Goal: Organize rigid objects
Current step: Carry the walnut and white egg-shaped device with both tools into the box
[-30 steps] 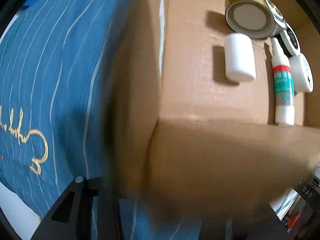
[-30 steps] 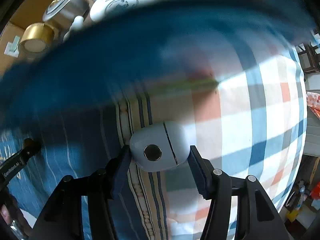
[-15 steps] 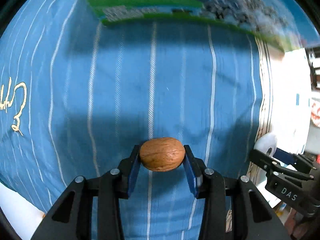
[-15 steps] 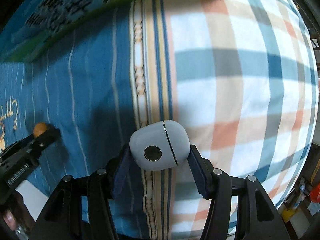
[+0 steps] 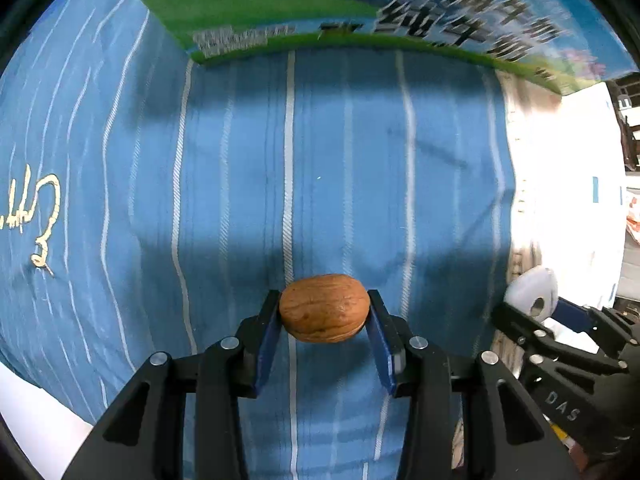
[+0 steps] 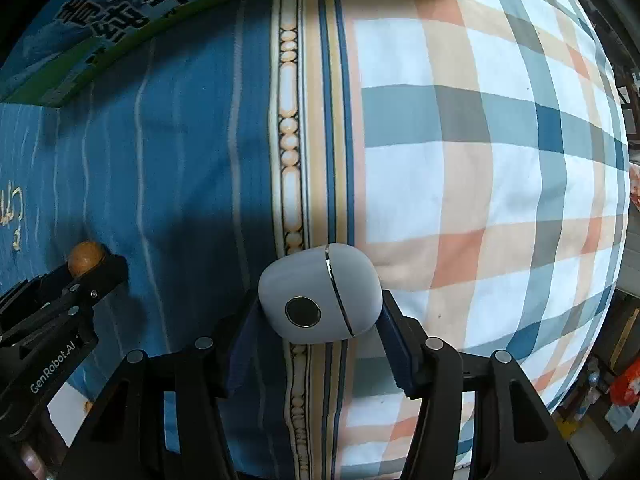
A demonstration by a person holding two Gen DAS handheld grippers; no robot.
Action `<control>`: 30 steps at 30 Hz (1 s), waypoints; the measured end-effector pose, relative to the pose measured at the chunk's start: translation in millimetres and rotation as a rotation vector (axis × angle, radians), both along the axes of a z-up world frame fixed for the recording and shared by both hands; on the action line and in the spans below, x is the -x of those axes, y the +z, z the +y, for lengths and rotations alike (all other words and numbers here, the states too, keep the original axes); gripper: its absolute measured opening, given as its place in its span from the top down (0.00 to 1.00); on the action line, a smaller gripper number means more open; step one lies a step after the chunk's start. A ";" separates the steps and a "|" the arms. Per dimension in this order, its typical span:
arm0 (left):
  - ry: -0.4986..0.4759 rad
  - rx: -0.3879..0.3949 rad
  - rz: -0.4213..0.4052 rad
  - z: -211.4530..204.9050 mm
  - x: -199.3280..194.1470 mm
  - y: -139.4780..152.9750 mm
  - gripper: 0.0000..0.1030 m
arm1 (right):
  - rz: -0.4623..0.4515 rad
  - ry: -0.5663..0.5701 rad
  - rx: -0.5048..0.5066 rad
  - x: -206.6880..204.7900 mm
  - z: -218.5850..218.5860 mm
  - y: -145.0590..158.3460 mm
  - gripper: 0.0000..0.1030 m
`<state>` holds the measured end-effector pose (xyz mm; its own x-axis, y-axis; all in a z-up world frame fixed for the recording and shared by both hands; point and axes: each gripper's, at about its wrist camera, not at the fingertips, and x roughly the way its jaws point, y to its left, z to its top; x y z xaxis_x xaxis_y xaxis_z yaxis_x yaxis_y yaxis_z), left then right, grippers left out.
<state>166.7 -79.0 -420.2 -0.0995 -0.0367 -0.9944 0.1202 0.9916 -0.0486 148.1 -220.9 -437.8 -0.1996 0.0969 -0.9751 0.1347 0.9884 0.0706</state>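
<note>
My left gripper [image 5: 324, 312] is shut on a brown walnut [image 5: 324, 307] and holds it above blue striped bedding [image 5: 240, 200]. My right gripper [image 6: 320, 308] is shut on a pale grey earbud case [image 6: 320, 292] with a dark round button, held above the bedding's seam. The case also shows at the right edge of the left wrist view [image 5: 534, 290]. The walnut shows at the left of the right wrist view [image 6: 85, 254]. A blue and green printed carton [image 5: 360, 8] lies across the top of both views; it also shows in the right wrist view [image 6: 140, 4].
Plaid white, orange and blue bedding [image 6: 480, 160] lies to the right. A beaded trim strip [image 6: 290, 140] runs between the plaid and the blue cloth. Gold embroidery [image 5: 44, 220] marks the blue cloth at the left. Clutter shows past the bed's right edge [image 6: 616, 388].
Both grippers have pulled back from the cardboard box with its jars and tubes; it has left view. The printed carton side now fills the top. The grips are unchanged.
</note>
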 end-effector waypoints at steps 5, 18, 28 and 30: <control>-0.009 0.031 -0.053 9.8 -5.9 41.1 0.63 | -0.042 0.005 -0.032 -0.7 2.6 30.3 0.42; -0.034 0.175 -0.288 -0.6 -44.0 189.8 0.63 | -0.322 -0.011 -0.147 -41.9 -9.9 186.9 0.42; 0.014 0.124 -0.315 15.3 -139.8 189.8 0.63 | -0.400 -0.032 -0.091 -140.4 -41.3 219.6 0.42; 0.020 0.117 -0.290 18.5 -158.6 178.4 0.63 | -0.382 -0.038 -0.086 -159.9 -48.2 209.3 0.42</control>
